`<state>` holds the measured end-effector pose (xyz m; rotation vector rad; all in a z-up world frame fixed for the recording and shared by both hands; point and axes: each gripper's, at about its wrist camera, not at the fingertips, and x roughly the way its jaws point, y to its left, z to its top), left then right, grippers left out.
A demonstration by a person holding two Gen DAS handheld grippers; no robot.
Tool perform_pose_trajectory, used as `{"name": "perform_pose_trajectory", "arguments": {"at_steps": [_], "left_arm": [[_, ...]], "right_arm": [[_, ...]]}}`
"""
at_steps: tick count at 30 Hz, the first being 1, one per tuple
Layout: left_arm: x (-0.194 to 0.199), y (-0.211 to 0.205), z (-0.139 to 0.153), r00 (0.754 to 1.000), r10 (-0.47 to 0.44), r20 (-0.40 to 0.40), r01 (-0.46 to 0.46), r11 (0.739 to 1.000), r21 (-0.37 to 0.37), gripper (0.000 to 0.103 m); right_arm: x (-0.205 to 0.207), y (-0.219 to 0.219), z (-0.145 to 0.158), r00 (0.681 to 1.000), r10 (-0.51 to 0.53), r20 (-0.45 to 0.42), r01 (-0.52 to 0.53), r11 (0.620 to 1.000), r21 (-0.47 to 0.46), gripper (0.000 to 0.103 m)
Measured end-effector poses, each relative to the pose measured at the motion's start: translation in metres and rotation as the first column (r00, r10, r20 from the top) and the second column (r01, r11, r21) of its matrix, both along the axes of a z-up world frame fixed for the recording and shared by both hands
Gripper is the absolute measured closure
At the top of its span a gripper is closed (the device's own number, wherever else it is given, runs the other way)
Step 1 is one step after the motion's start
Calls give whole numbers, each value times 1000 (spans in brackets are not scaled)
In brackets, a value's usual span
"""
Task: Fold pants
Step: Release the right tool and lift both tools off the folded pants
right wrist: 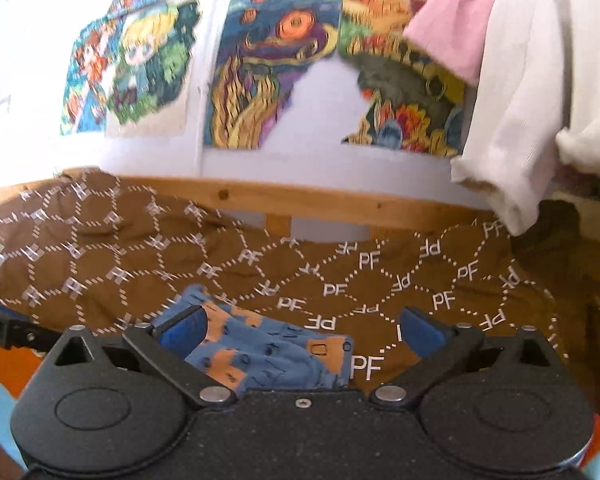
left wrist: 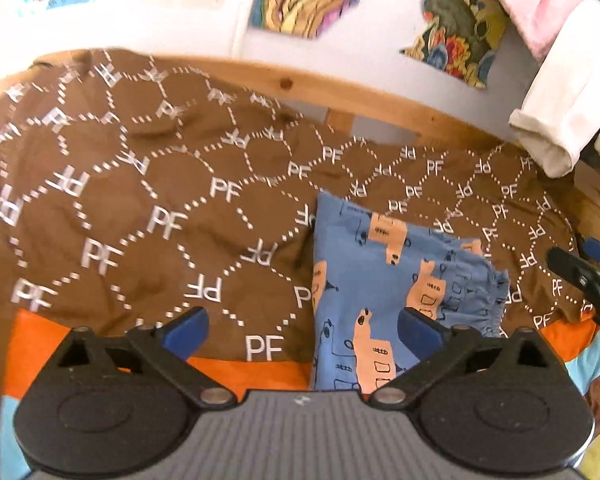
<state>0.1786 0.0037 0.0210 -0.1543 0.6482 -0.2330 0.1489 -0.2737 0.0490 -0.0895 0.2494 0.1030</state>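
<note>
Though rumpled, pants [left wrist: 384,276] lie folded (blue).

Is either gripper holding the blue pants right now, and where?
No. The left gripper and right gripper are both open; the folded blue pants lie free on the brown cloth.

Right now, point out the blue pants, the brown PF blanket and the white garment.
blue pants [left wrist: 364,280]: left wrist view, folded top layer.
brown PF blanket [left wrist: 140,200]: left wrist view, bare middle.
white garment [right wrist: 516,92]: right wrist view, hanging body.
</note>
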Motion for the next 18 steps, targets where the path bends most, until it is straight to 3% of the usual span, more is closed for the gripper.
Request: {"name": "perform_pose_trajectory", "arguments": {"at_steps": [8,18], "left_arm": [[-43,5,16,998,49,40,-48,999,-3,0],[-94,14,-1,998,65,12,-65,997,36,0]], "right_arm": [[-59,16,13,999,-17,29,17,1000,14,1],[-109,32,-9,995,-61,-84,69,993,99,1]]}}
